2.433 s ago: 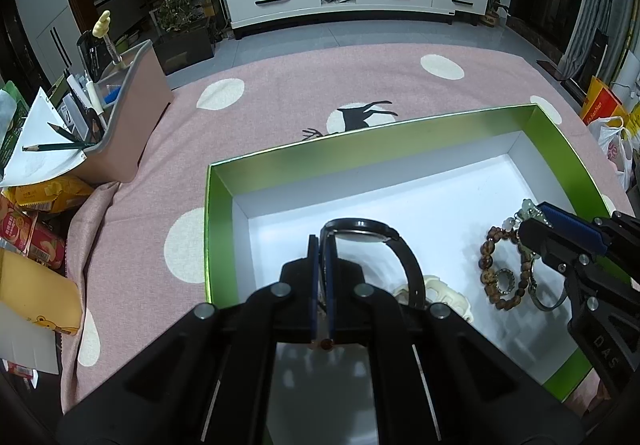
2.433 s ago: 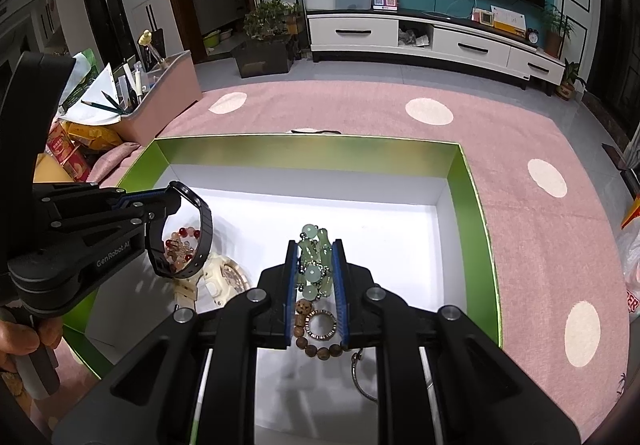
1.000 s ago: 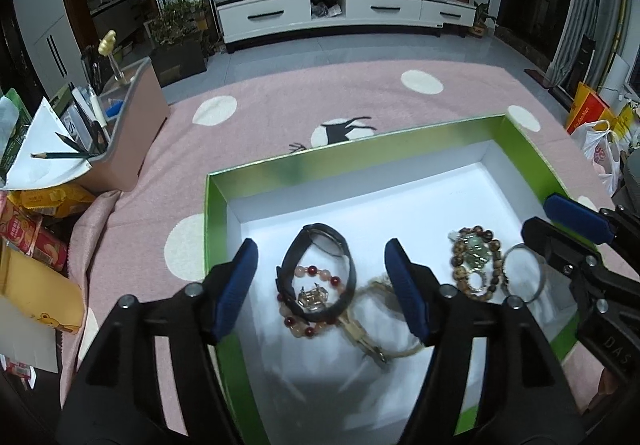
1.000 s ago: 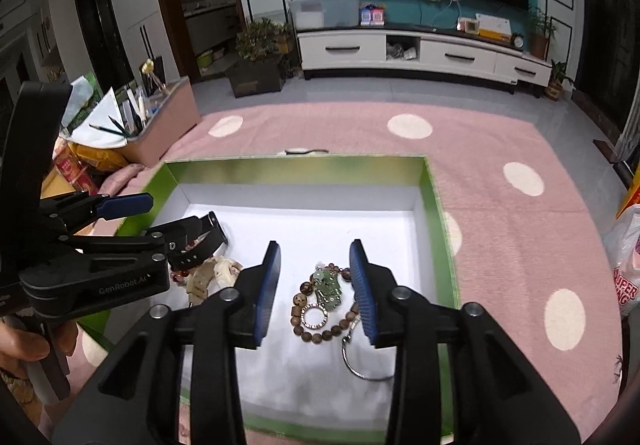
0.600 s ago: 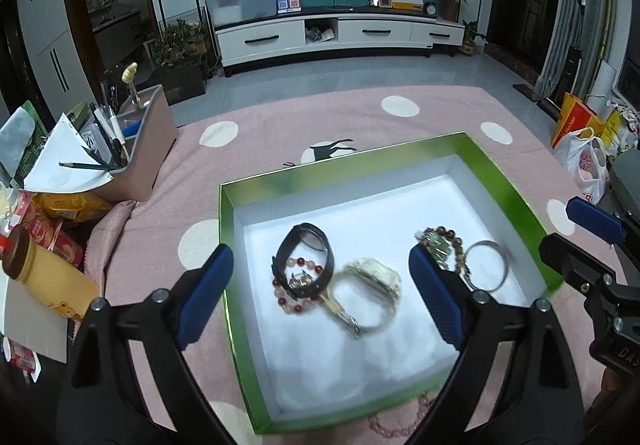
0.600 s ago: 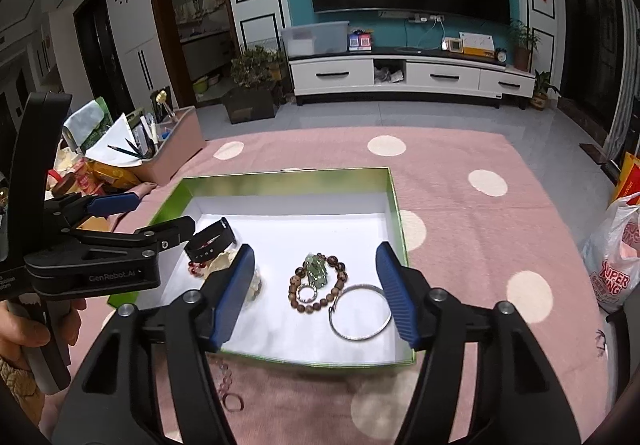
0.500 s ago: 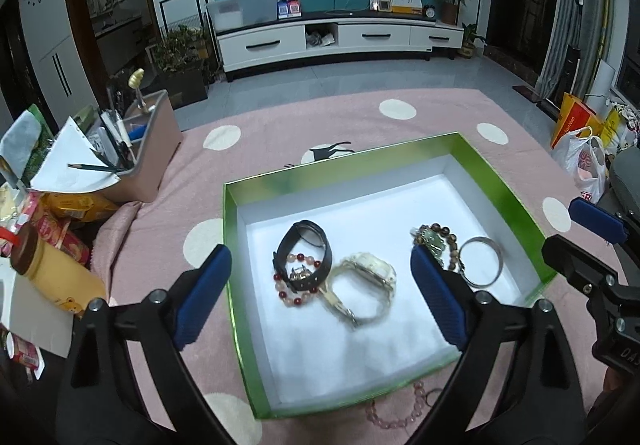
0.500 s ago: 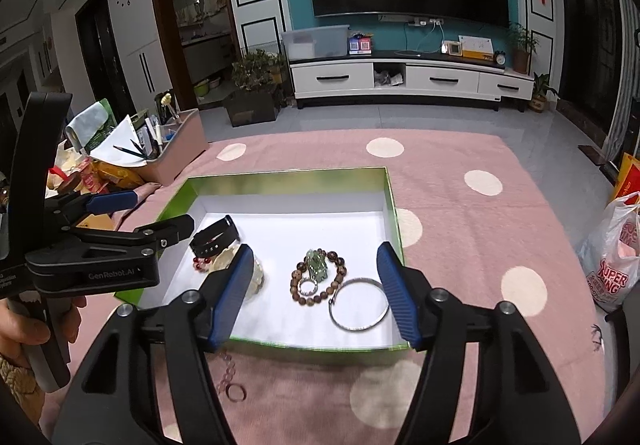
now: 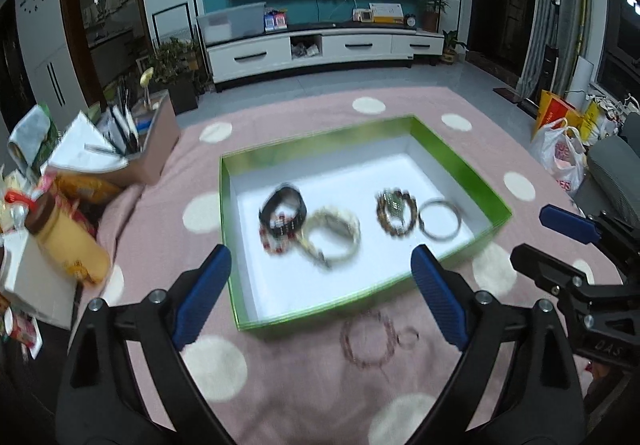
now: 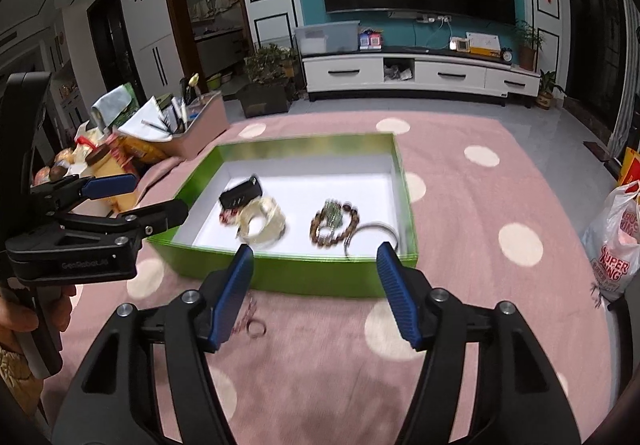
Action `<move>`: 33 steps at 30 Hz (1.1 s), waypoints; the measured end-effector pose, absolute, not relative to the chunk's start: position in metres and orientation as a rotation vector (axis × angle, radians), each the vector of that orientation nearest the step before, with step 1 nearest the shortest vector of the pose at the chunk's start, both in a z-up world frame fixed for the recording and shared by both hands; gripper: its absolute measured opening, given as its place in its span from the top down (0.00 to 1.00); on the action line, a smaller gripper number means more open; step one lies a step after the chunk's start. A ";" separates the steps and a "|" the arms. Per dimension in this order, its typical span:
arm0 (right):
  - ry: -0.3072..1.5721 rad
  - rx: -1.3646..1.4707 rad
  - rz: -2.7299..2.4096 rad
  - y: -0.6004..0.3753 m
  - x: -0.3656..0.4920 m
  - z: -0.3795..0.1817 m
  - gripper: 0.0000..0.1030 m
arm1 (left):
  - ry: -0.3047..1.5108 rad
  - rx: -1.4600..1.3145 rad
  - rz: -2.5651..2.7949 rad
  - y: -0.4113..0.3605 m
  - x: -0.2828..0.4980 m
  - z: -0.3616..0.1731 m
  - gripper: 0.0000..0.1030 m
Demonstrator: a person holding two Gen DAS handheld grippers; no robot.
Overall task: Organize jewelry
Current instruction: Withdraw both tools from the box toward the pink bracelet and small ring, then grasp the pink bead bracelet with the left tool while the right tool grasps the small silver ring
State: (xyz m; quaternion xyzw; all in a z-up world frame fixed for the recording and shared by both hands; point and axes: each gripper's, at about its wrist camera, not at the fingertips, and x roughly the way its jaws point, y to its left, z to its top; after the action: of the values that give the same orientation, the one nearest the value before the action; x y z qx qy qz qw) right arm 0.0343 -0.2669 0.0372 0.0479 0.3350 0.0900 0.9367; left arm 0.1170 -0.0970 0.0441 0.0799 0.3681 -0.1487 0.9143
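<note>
Hovering wide apart and empty above the pink dotted cloth (image 9: 304,397): left gripper (image 9: 320,295), right gripper (image 10: 316,291), both on the near side of the green box (image 10: 304,279). Lying inside the box, left to right: black watch band (image 9: 283,207) over red beads, pale watch (image 9: 334,231), brown bead bracelet (image 9: 395,212), silver bangle (image 9: 439,219). Waiting outside, just beside the near wall: pink bead bracelet (image 9: 366,337) and small ring (image 10: 256,326), lying flat. Judging the sorting mostly finished, collection of these two stragglers apparently pending. Calling next for a low descent onto thin, flat loops. Running left to right, long axis of the box; far-left corner pointing toward the desk organiser (image 9: 154,149).
</note>
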 end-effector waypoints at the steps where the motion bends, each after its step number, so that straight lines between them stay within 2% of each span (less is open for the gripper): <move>1: 0.693 0.100 0.190 -0.266 0.030 0.033 0.38 | 0.767 0.161 -0.305 -0.095 0.114 0.040 0.10; 15: 0.853 0.032 0.281 -0.226 0.020 -0.039 0.39 | 0.923 0.090 -0.274 -0.050 0.084 -0.034 0.11; 20: 0.885 -0.056 0.309 -0.204 0.037 -0.059 0.54 | 0.931 0.092 -0.281 -0.047 0.086 -0.042 0.11; 28: 0.878 -0.164 0.336 -0.186 0.056 -0.062 0.68 | 0.944 0.096 -0.319 -0.051 0.094 -0.049 0.16; 31: 0.880 -0.189 0.355 -0.179 0.059 -0.062 0.80 | 0.947 0.100 -0.336 -0.056 0.095 -0.050 0.17; 33: 0.869 -0.210 0.339 -0.179 0.057 -0.062 0.81 | 0.953 0.100 -0.346 -0.060 0.097 -0.051 0.19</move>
State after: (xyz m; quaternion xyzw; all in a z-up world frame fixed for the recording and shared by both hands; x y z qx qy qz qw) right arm 0.0573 -0.1793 -0.0615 -0.1012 0.4182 0.1633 0.8878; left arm 0.0966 -0.0600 -0.0509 0.0481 0.4559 -0.1657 0.8731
